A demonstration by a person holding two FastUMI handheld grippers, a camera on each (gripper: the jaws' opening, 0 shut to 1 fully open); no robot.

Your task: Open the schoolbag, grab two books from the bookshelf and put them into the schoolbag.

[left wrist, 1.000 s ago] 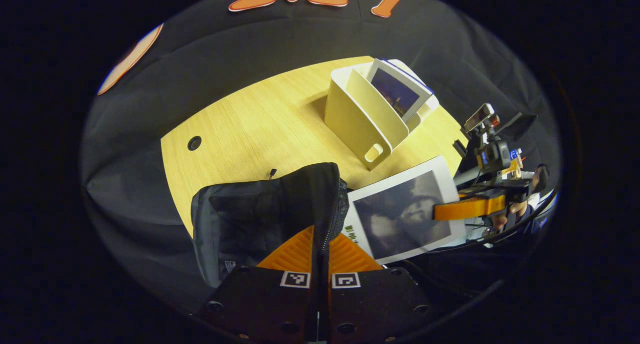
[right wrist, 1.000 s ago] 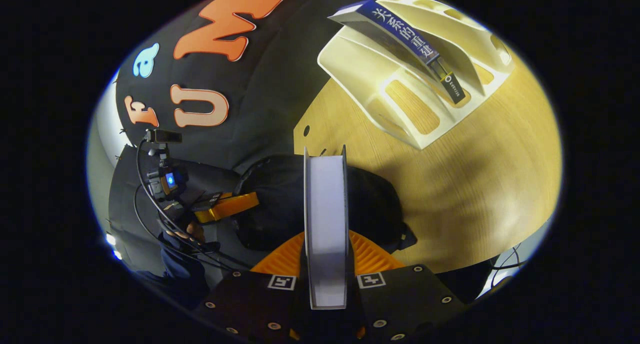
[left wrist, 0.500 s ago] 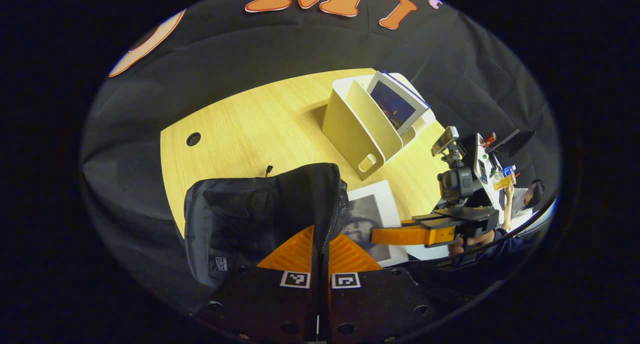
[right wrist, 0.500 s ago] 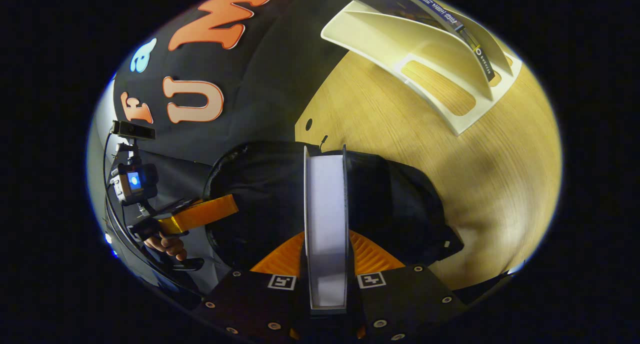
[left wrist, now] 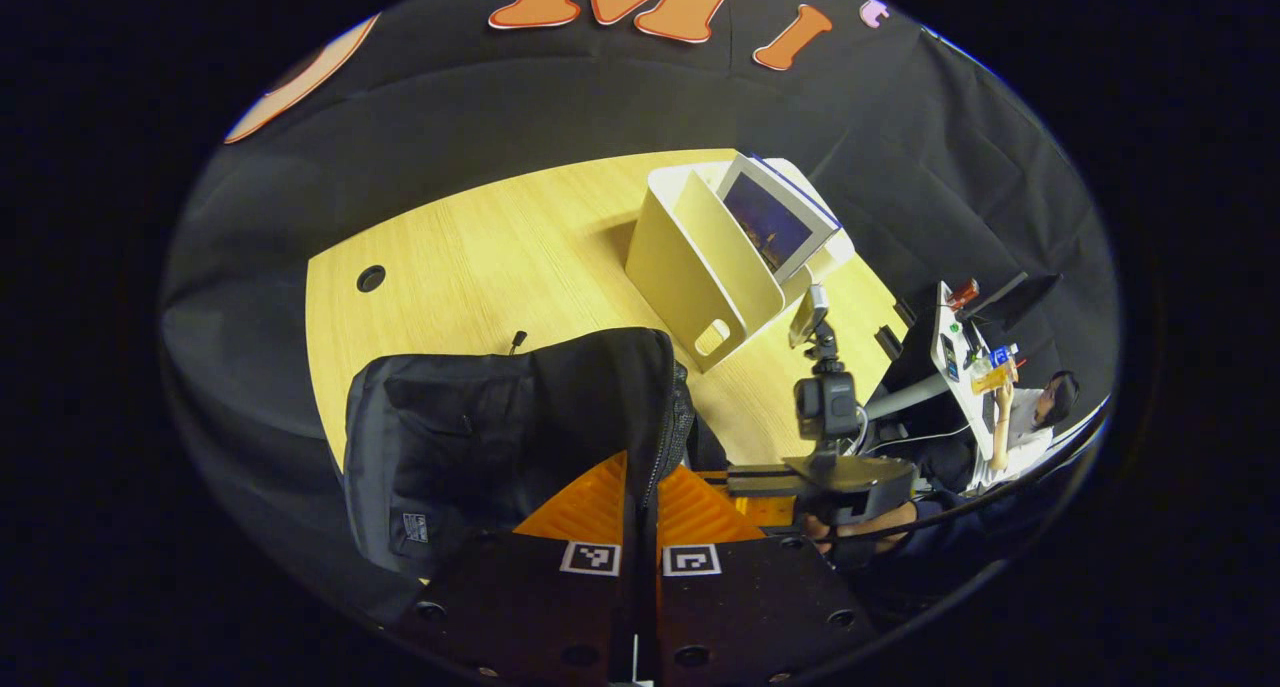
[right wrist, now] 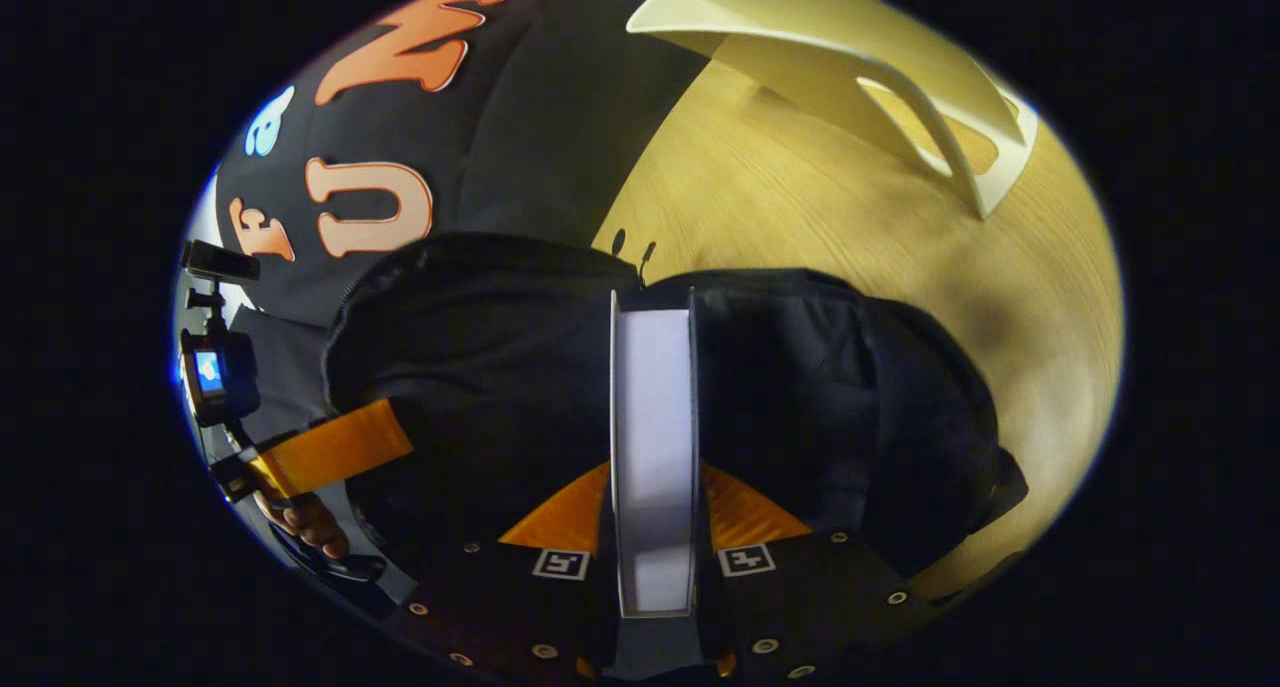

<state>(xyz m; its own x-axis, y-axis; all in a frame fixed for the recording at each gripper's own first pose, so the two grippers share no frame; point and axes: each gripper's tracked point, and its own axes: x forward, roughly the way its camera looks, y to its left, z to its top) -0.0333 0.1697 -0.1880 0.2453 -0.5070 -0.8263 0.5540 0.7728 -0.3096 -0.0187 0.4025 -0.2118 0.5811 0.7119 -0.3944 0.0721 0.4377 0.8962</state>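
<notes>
Now mid-insertion of the first book, by the look of it. Right hand-held gripper (right wrist: 652,527) clamped on a book (right wrist: 652,437), both fingers pressing its covers, white page edge facing the camera, long axis running straight ahead along the fingers. Directly beyond and beneath the book: the bag (right wrist: 800,397), black, filling the middle of the right gripper view, its dark mouth apparently split to either side of the book's far end. Cannot tell whether the far edge has already passed inside the opening or merely hangs over it.

Left hand-held gripper (left wrist: 640,507) pinched shut on the bag's (left wrist: 470,437) zippered rim (left wrist: 672,437), both fingers pressing the fabric, holding that edge up. Seen from the right gripper view, the left hand-held gripper (right wrist: 330,447) at the bag's left flank, close beside it. Seen from the left gripper view, the right hand-held gripper (left wrist: 770,482) just right of the bag, low, partly hidden behind the raised rim.

Decisive relation, as a judgement: book's long axis aimed into the gap right of the rim the left side holds; right hand nearer the opening, so the push down falls to it, with the left only keeping the mouth wide. Risk of the corner catching on the zipper edge if tilted.

Beyond the bag on the counter (left wrist: 480,257), the bookshelf (left wrist: 700,267), cream, well apart, with a second book (left wrist: 770,222) leaning in it, not yet fetched.
</notes>
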